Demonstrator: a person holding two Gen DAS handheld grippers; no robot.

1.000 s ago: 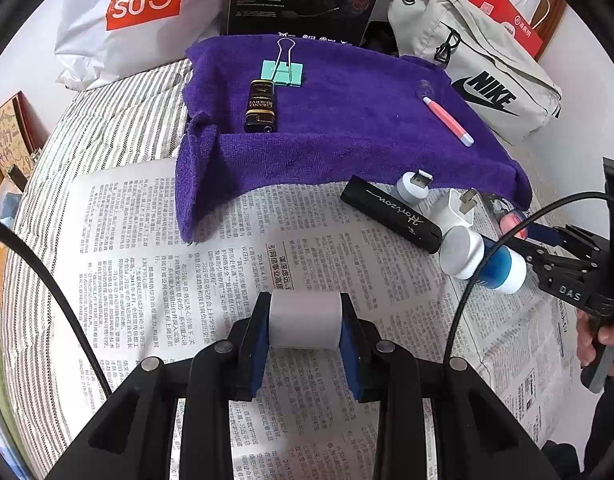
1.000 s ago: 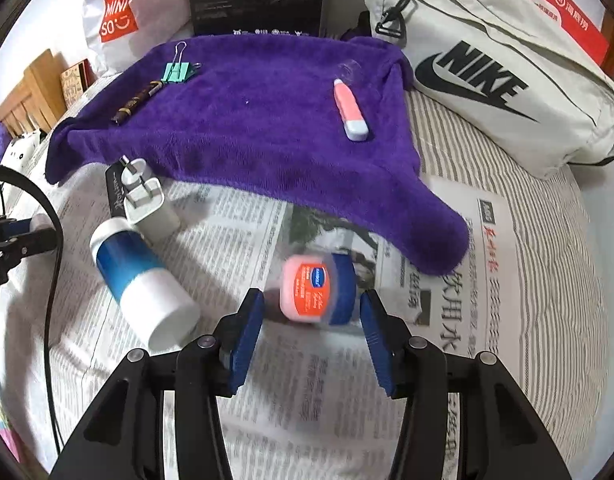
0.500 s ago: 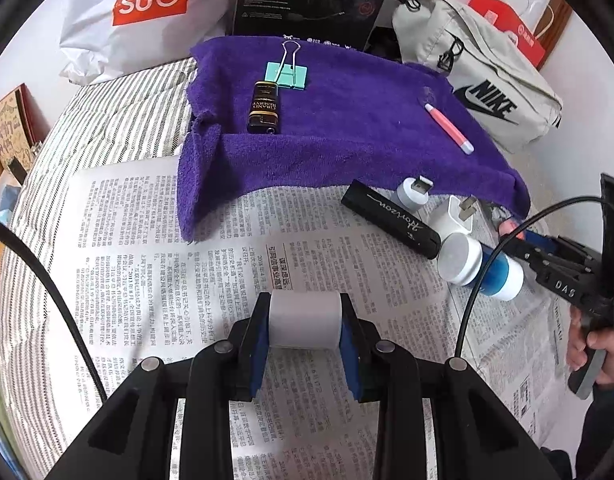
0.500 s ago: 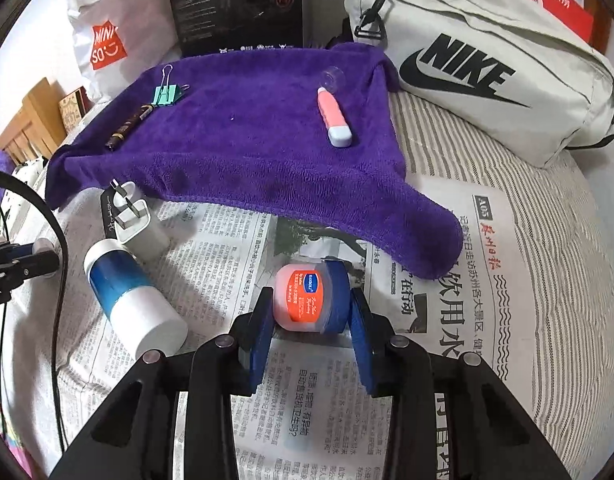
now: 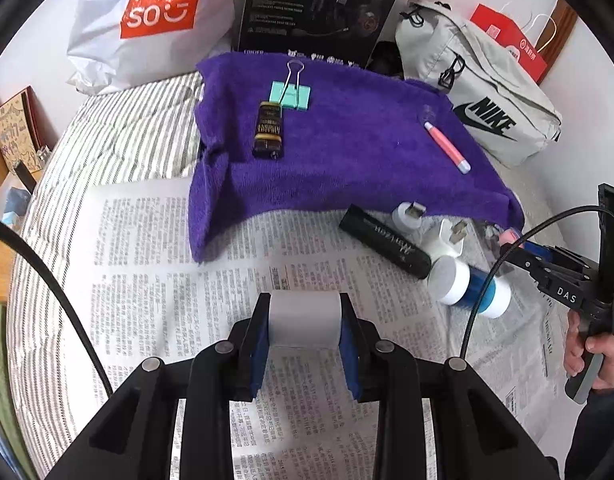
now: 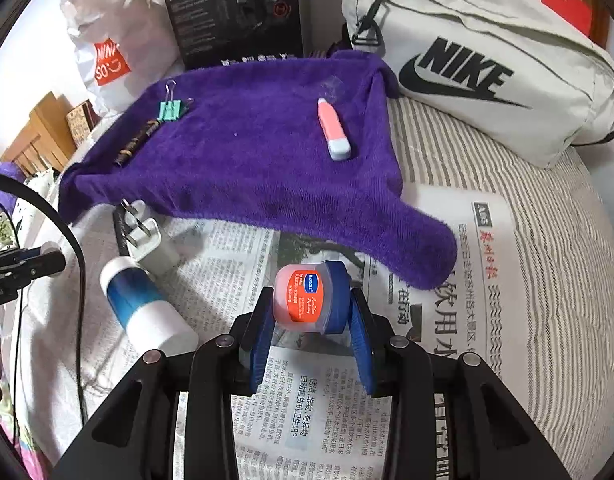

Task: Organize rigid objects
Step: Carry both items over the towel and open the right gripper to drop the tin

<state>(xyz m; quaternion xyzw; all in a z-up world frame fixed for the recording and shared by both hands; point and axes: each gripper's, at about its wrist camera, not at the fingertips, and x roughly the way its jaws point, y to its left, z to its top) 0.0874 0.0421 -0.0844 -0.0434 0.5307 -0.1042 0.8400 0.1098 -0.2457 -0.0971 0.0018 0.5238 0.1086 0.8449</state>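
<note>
My left gripper (image 5: 305, 344) is shut on a white cylinder (image 5: 305, 318) held above the newspaper. My right gripper (image 6: 311, 332) is shut on a small pink jar with a blue lid (image 6: 311, 298), lifted off the newspaper in front of the purple towel (image 6: 259, 160). On the towel lie a green binder clip (image 5: 290, 94), a dark lighter (image 5: 269, 130) and a pink tube (image 5: 447, 146). A black tube (image 5: 385, 242), white plug adapters (image 5: 443, 236) and a blue-and-white bottle (image 5: 469, 286) lie on the newspaper.
A Nike bag (image 6: 487, 60) stands at the back right, a black box (image 5: 319, 4) and a Miniso bag (image 5: 155, 20) behind the towel. Newspaper (image 5: 155, 272) covers the striped bed. The right gripper also shows at the right edge of the left wrist view (image 5: 563, 276).
My right gripper closed on the pink jar and lifted it off the newspaper. My left gripper, still holding the white cylinder, drew back slightly.
</note>
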